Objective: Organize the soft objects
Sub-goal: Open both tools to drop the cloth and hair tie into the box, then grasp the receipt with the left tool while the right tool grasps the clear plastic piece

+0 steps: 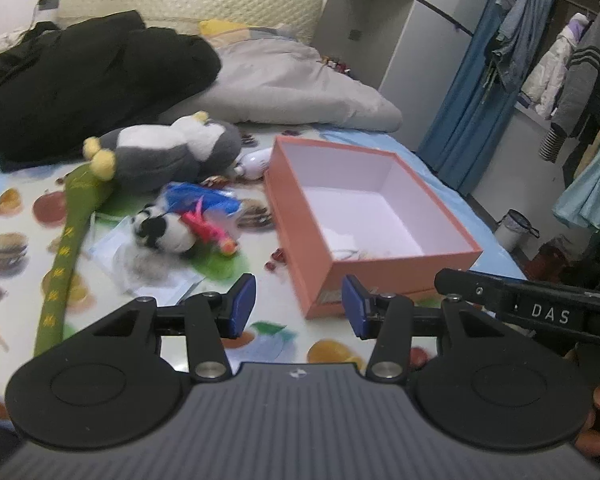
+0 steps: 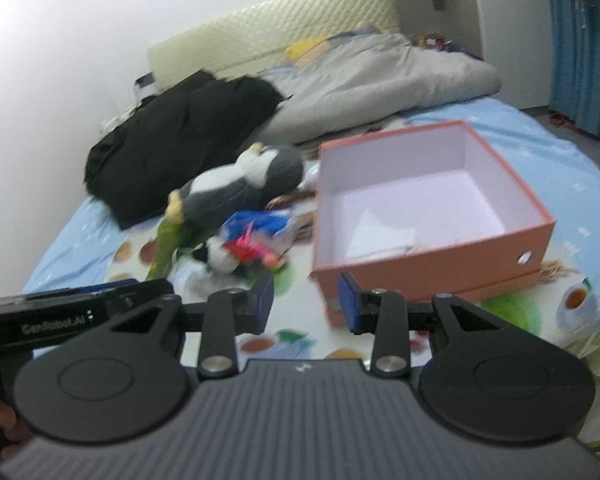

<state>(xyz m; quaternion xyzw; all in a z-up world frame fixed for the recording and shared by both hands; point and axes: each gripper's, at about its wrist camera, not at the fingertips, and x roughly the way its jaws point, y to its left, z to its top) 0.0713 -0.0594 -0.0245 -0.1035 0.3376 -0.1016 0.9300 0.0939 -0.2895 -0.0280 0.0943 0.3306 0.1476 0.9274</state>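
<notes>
An open orange box [image 1: 384,268] with a white inside stands on the bed; it also shows in the right wrist view [image 2: 440,272]. Left of it lie soft toys: a grey-and-white penguin plush [image 1: 172,152] [image 2: 244,188], a small panda plush [image 1: 164,232] [image 2: 220,256], a blue-and-pink toy [image 1: 208,208] [image 2: 260,232] and a long green plush [image 1: 68,248] [image 2: 164,248]. My left gripper [image 1: 300,306] is open and empty, near the box's front corner. My right gripper [image 2: 305,305] is open and empty, before the box's left front corner.
A black jacket [image 1: 80,80] and a grey quilt [image 1: 292,84] lie at the head of the bed. A small white bottle [image 1: 254,162] lies behind the box. Clothes hang on a rack [image 1: 560,60] at right. The bed's right edge runs past the box.
</notes>
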